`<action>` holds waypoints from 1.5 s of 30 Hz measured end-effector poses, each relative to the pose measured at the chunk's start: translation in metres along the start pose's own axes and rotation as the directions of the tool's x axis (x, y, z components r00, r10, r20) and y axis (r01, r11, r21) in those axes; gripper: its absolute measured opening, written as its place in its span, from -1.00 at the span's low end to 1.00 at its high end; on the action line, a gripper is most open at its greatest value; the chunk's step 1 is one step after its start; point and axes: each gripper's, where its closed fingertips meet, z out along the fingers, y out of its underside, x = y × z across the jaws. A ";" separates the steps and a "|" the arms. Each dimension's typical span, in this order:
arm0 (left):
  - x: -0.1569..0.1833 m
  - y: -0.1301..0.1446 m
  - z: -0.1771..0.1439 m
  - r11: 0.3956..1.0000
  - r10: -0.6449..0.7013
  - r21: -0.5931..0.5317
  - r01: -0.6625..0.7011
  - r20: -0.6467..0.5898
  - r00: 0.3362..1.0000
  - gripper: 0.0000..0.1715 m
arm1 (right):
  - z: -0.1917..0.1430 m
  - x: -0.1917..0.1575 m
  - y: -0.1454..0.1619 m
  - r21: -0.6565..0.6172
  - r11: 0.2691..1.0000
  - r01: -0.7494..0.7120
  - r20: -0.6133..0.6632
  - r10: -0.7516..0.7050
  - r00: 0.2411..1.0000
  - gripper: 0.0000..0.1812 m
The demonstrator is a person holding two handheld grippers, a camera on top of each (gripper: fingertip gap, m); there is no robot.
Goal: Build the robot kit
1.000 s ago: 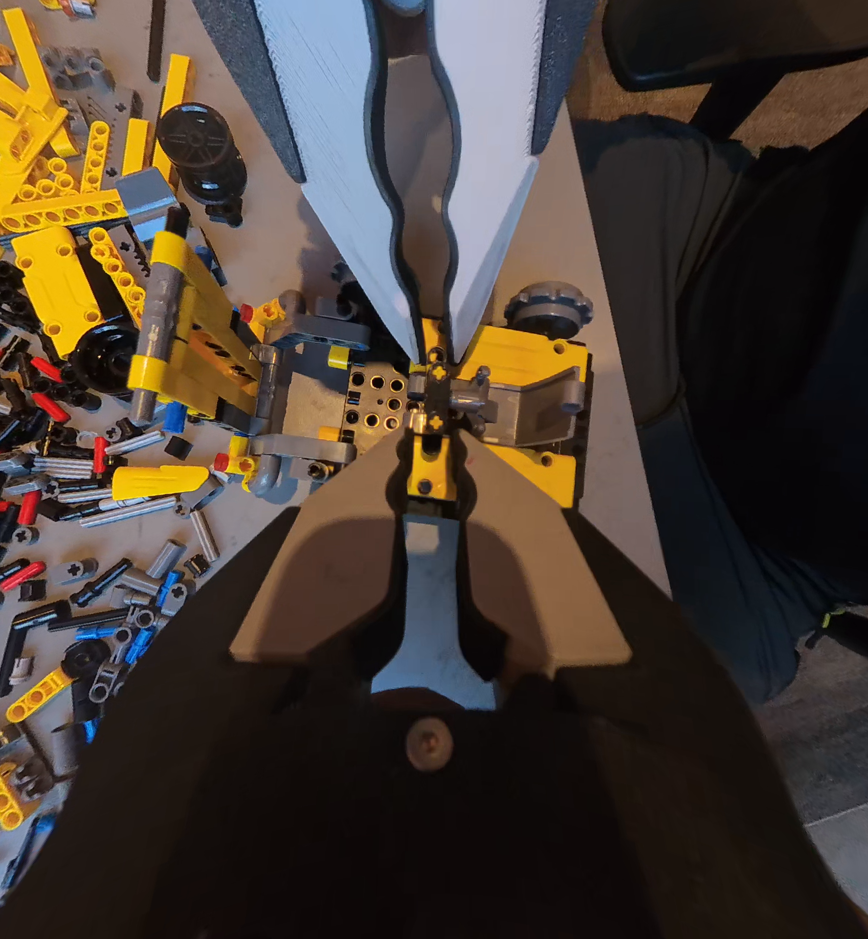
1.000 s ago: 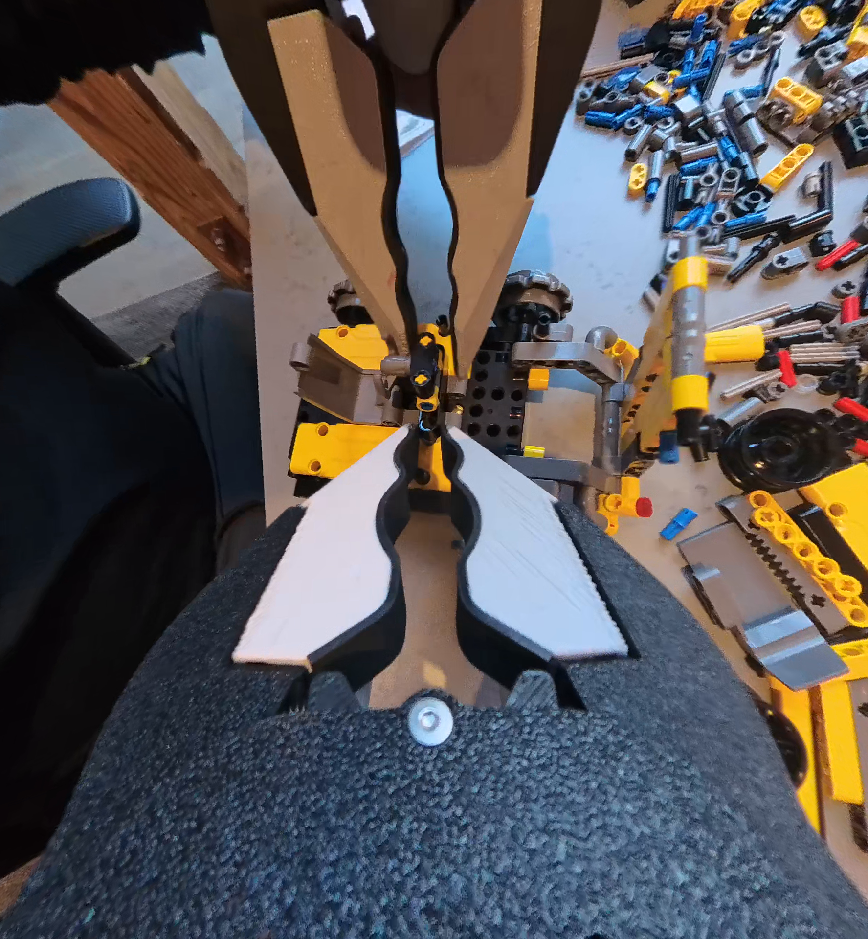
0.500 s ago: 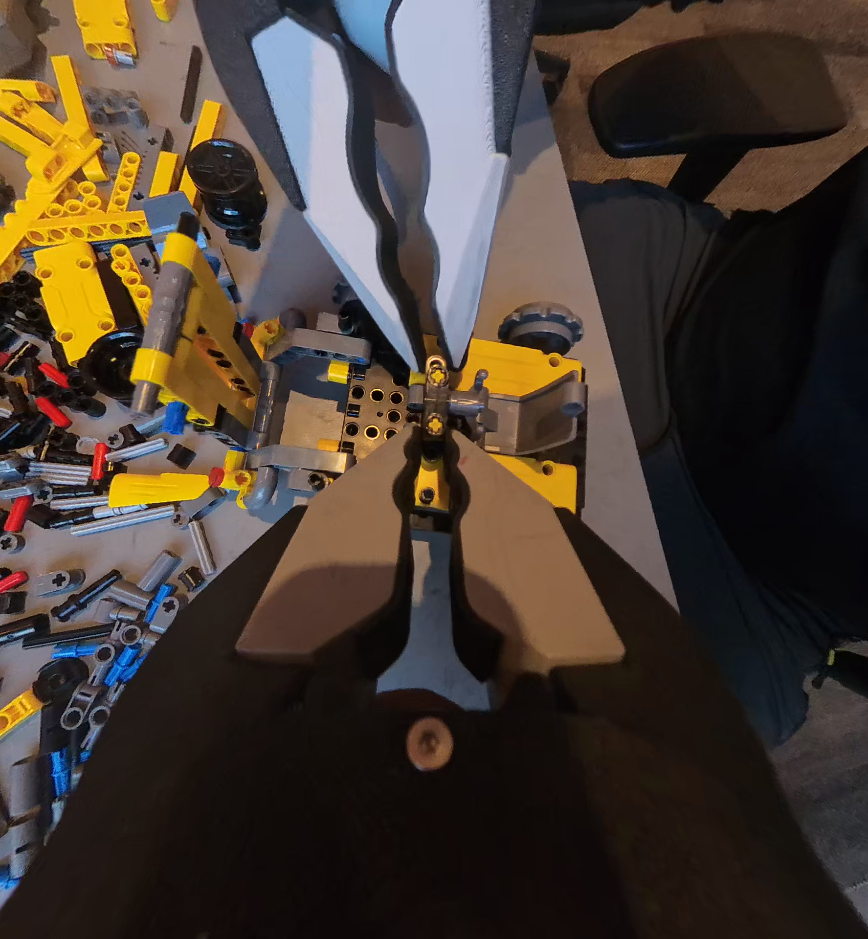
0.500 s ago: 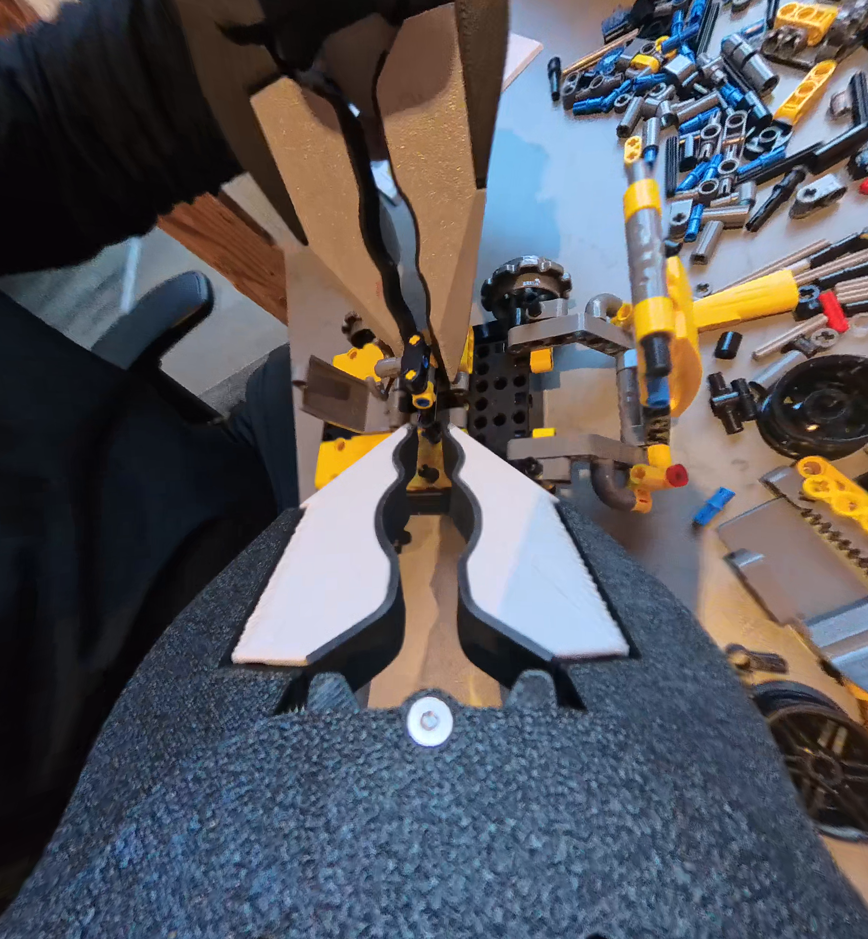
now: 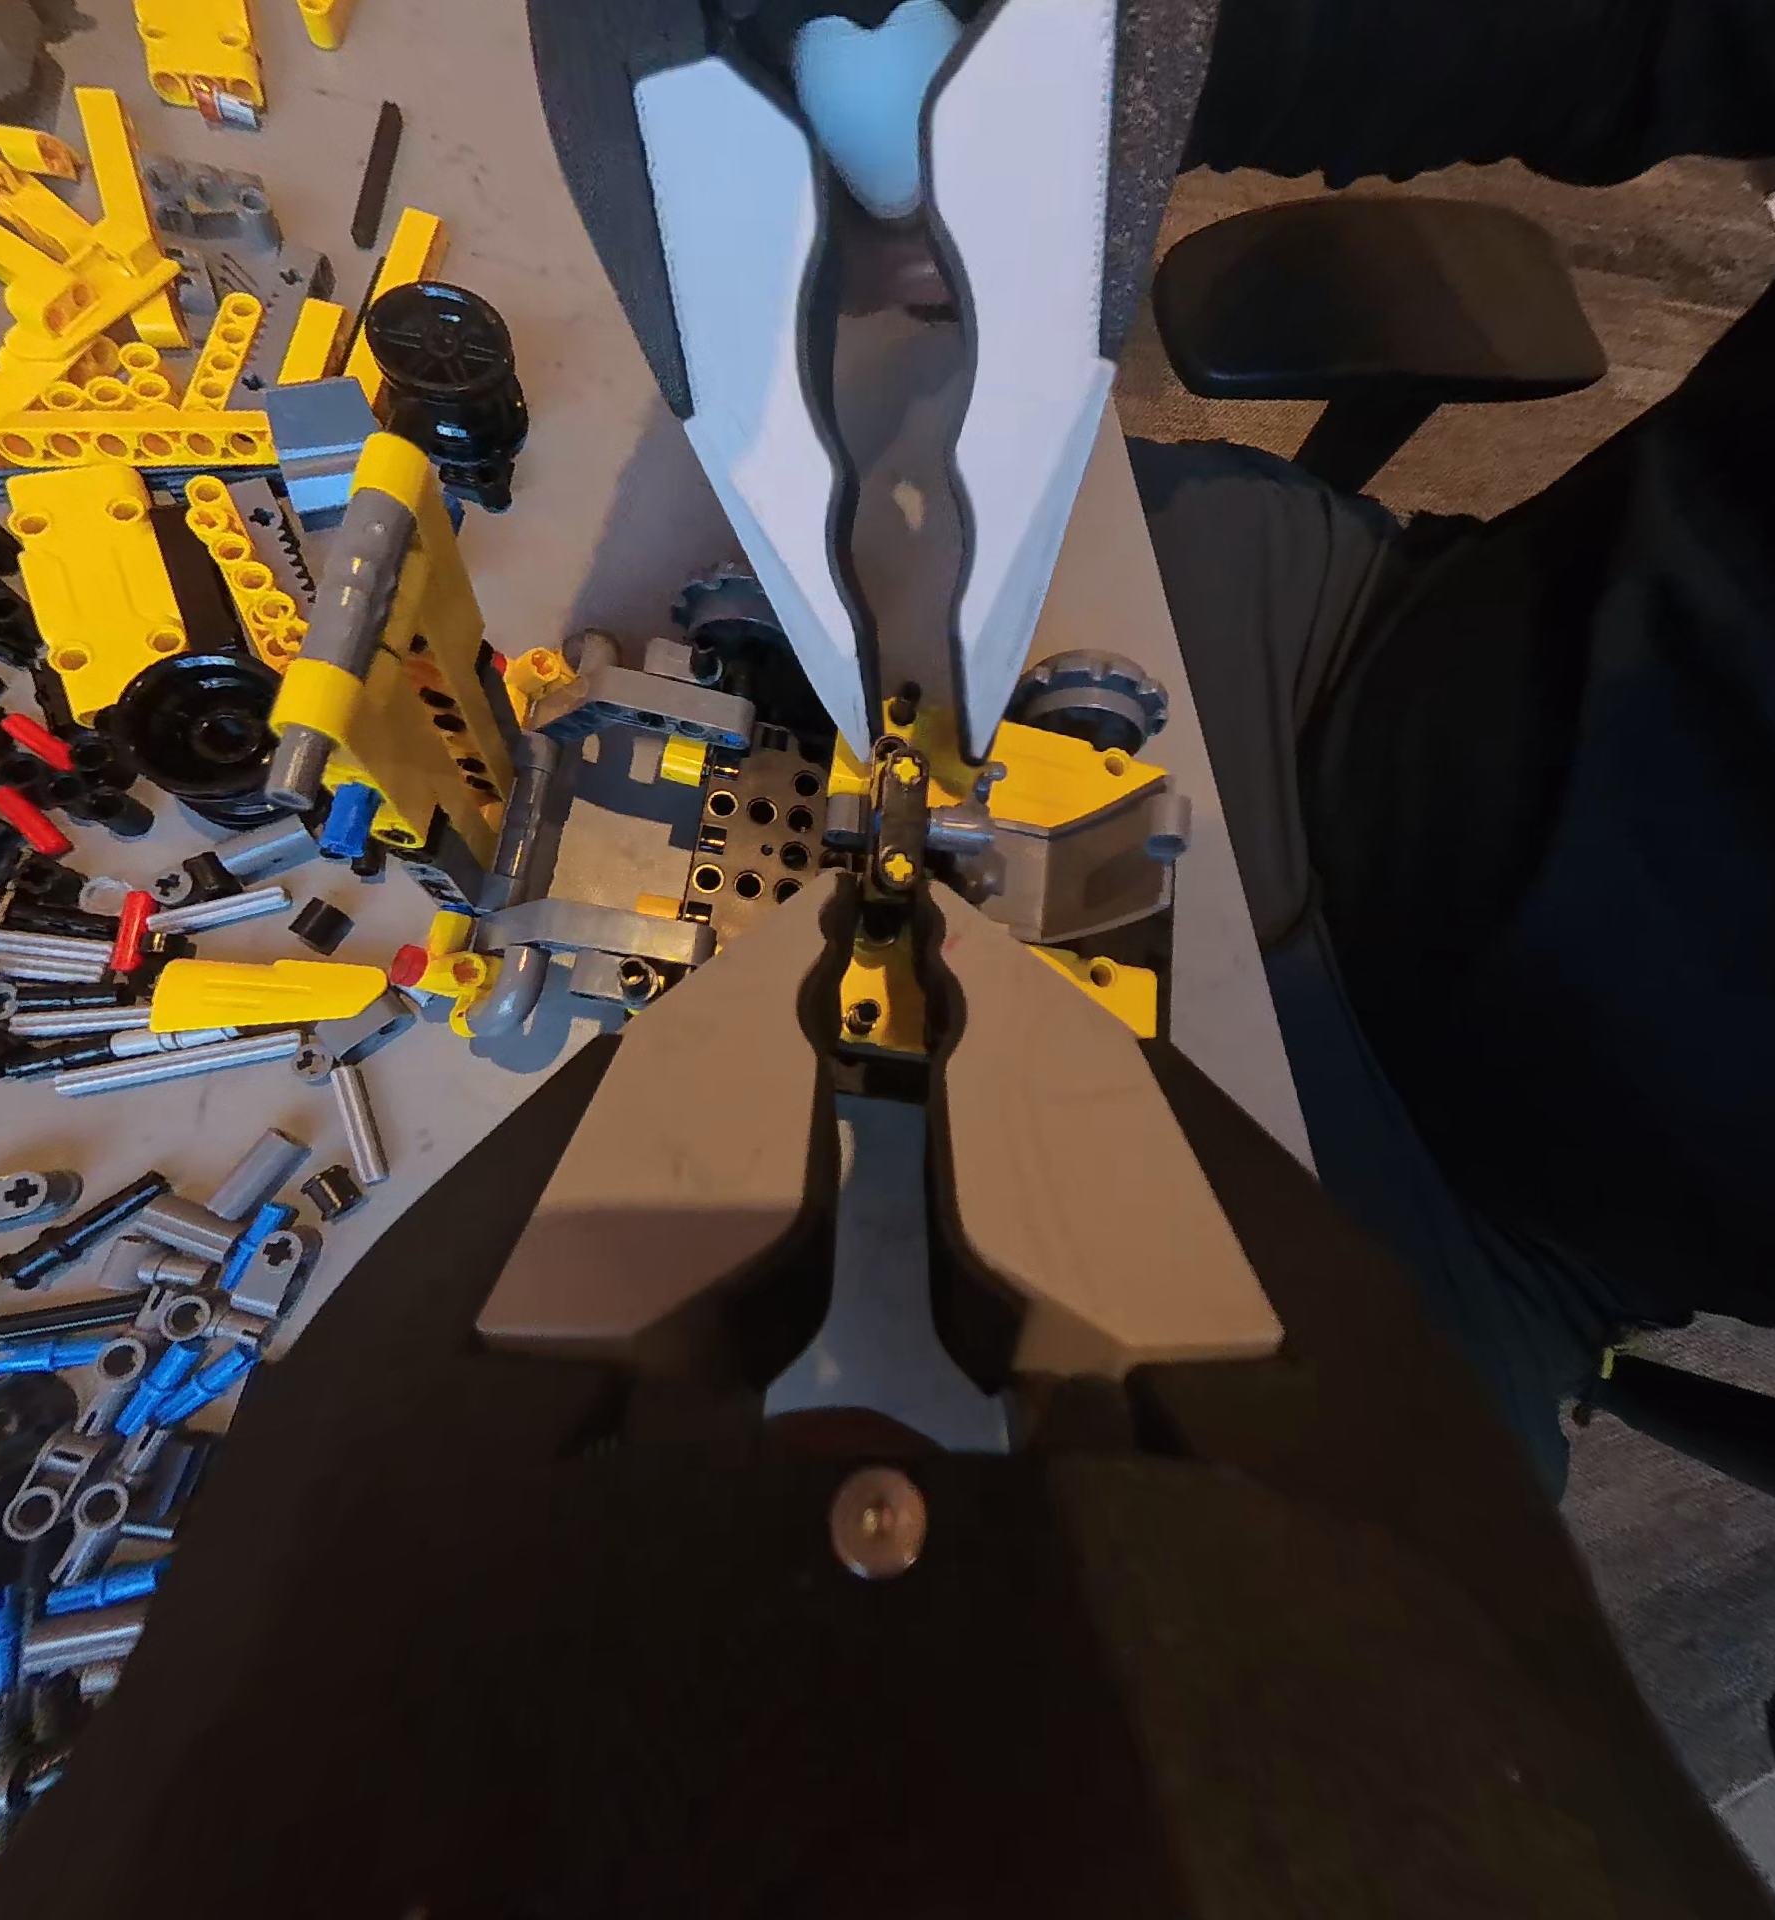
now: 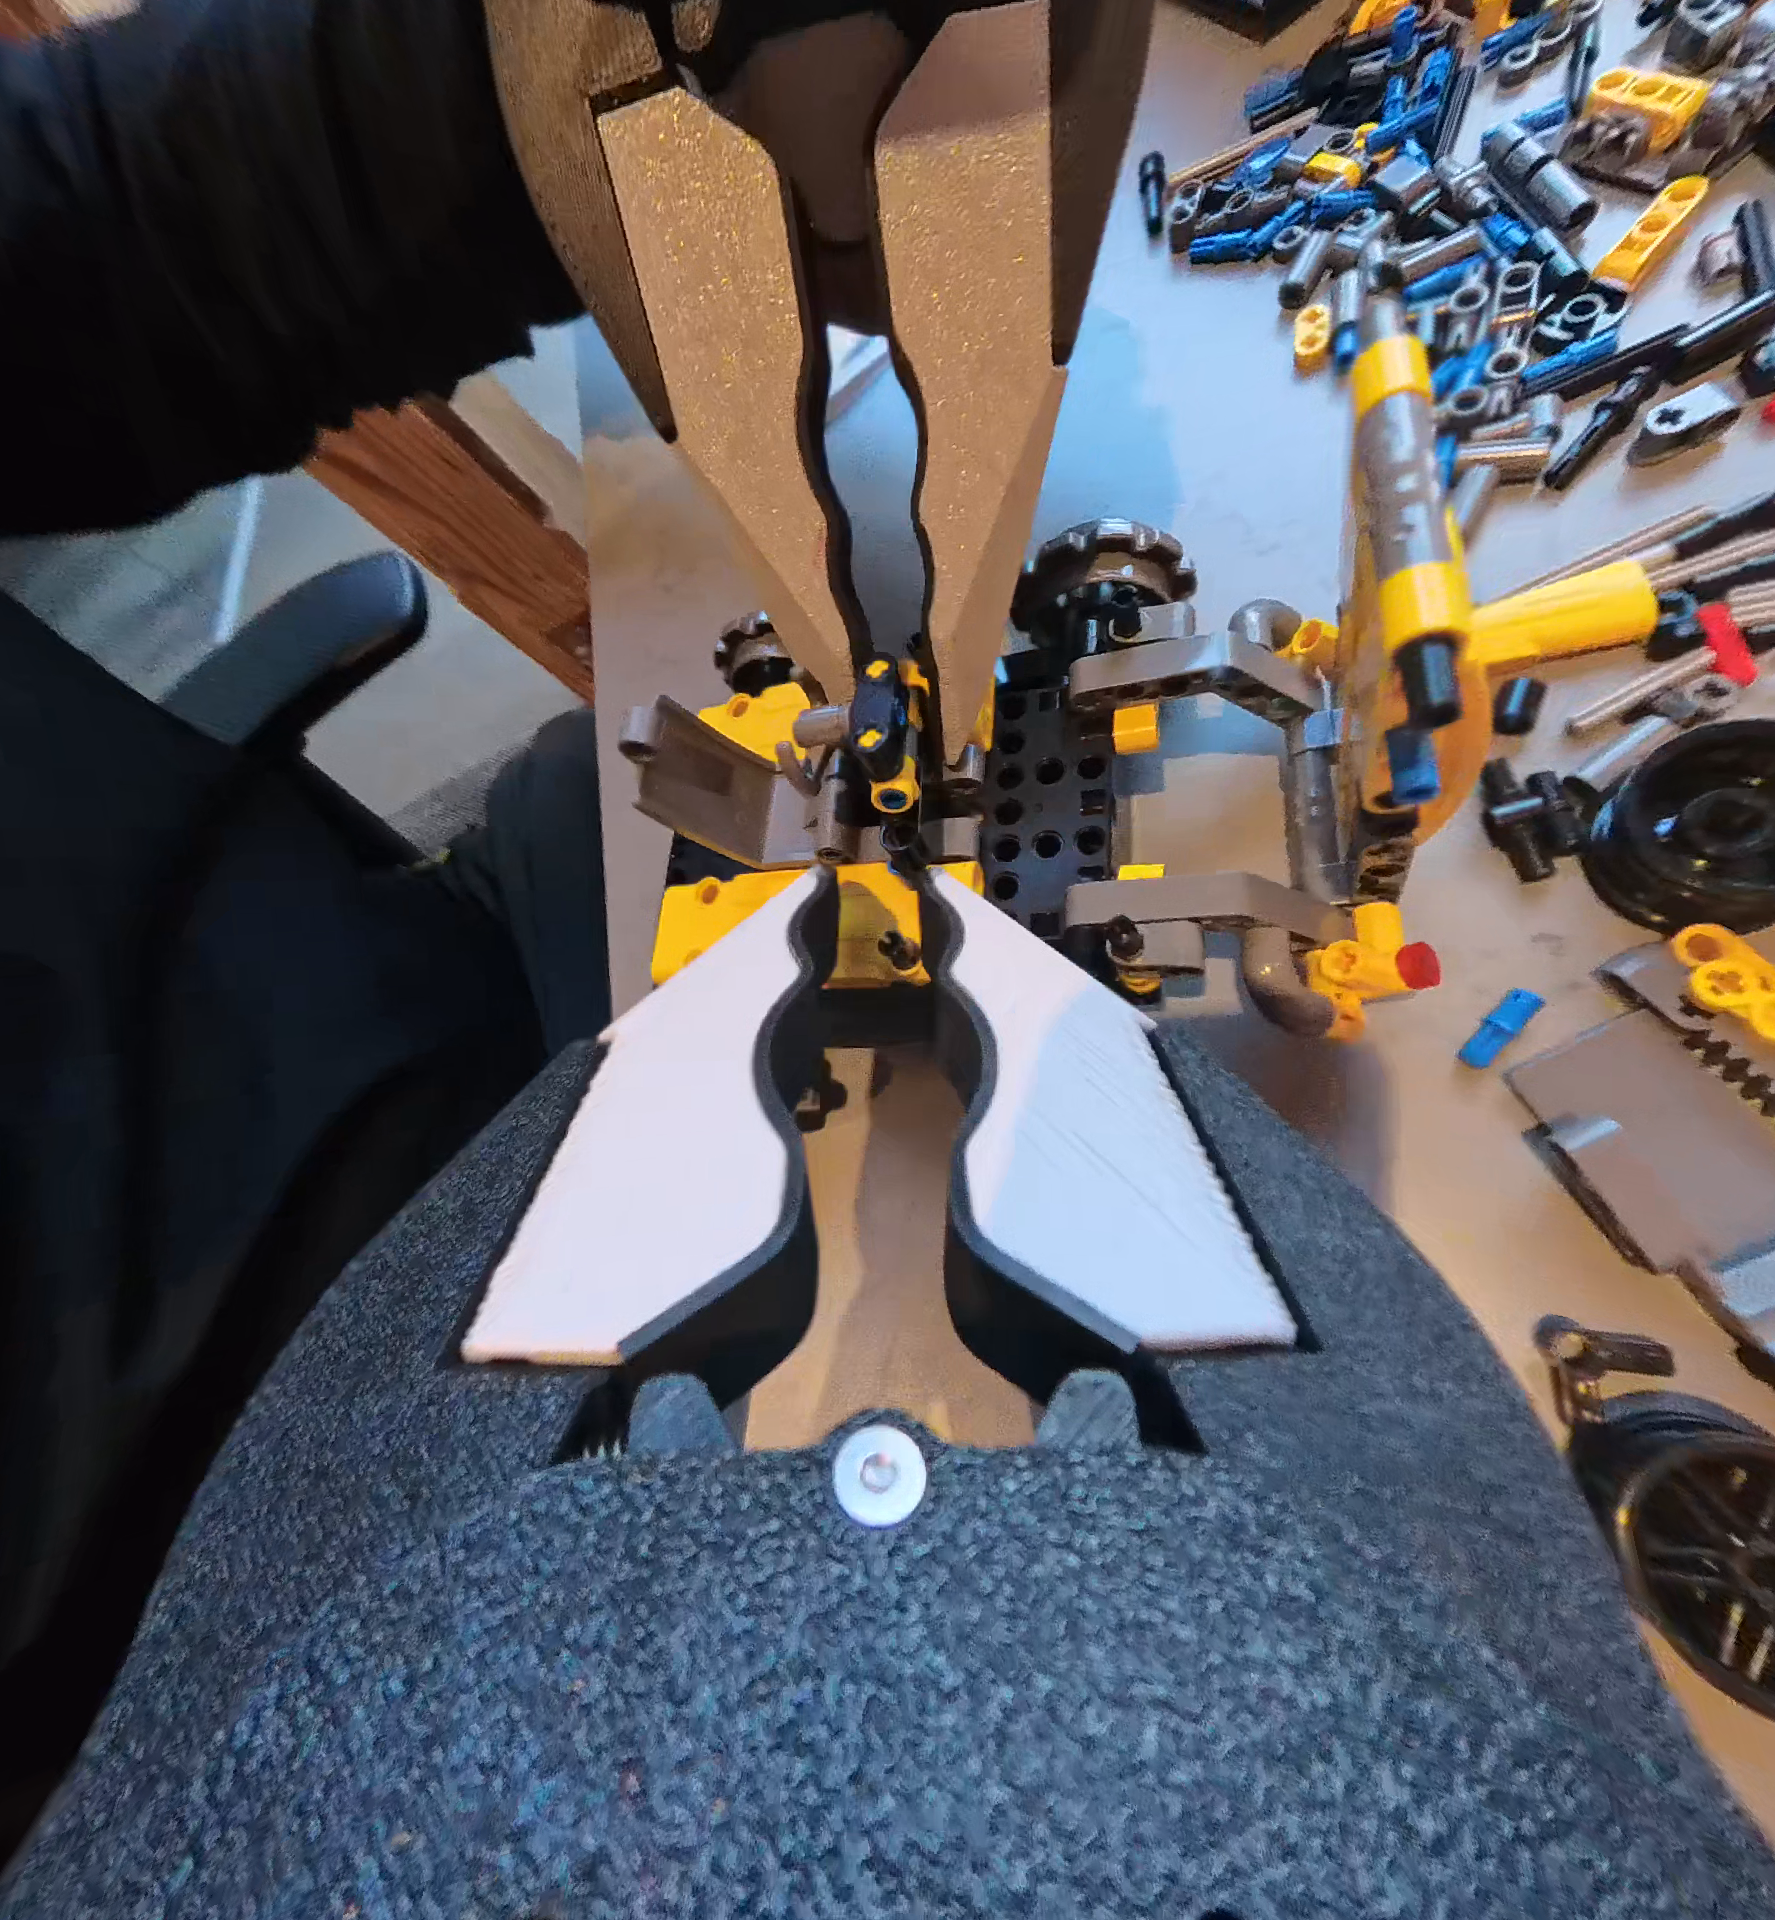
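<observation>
While both tools face each other over the yellow-and-grey brick model (image 5: 862, 831) at the table (image 5: 602, 520) edge, left gripper (image 5: 888, 904) pinches its yellow block, jaws narrow. Right gripper (image 6: 872, 883) (white fingers) grips the same model from the far side, also narrow. Loose parts pile (image 5: 83, 935) lies just beside it.

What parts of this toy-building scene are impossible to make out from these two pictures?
- Left wrist view: the model's near side, hidden behind the left gripper.
- Right wrist view: whether the right gripper pinches the model; its fingertips cover the contact.
- Right wrist view: the yellow-grey cylinder is motion-blurred.
- Left wrist view: the loose parts run past the left edge.
- Both views: the small pins are too small to tell apart.
</observation>
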 end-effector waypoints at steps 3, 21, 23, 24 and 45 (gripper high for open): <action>0.001 0.000 0.000 1.000 0.010 0.008 -0.010 -0.007 1.000 -0.93 | 0.001 0.001 -0.001 0.014 0.996 -0.083 0.051 0.082 0.995 -0.92; -0.003 0.001 -0.001 0.992 0.125 0.002 -0.128 0.201 0.972 -0.96 | 0.000 0.001 -0.010 0.004 0.810 -0.586 0.262 0.565 0.783 -0.88; -0.003 0.001 -0.001 0.992 0.123 0.009 -0.128 0.218 0.968 -0.96 | 0.001 0.003 -0.010 0.002 0.788 -0.615 0.260 0.594 0.761 -0.90; -0.002 0.001 -0.001 0.992 0.122 0.014 -0.128 0.223 0.967 -0.96 | 0.001 0.002 -0.010 -0.005 0.780 -0.626 0.257 0.606 0.753 -0.90; -0.009 0.001 -0.006 0.977 -0.092 0.193 0.086 0.021 0.996 -0.95 | -0.003 0.011 -0.019 0.094 0.996 0.000 -0.285 0.027 0.958 -1.00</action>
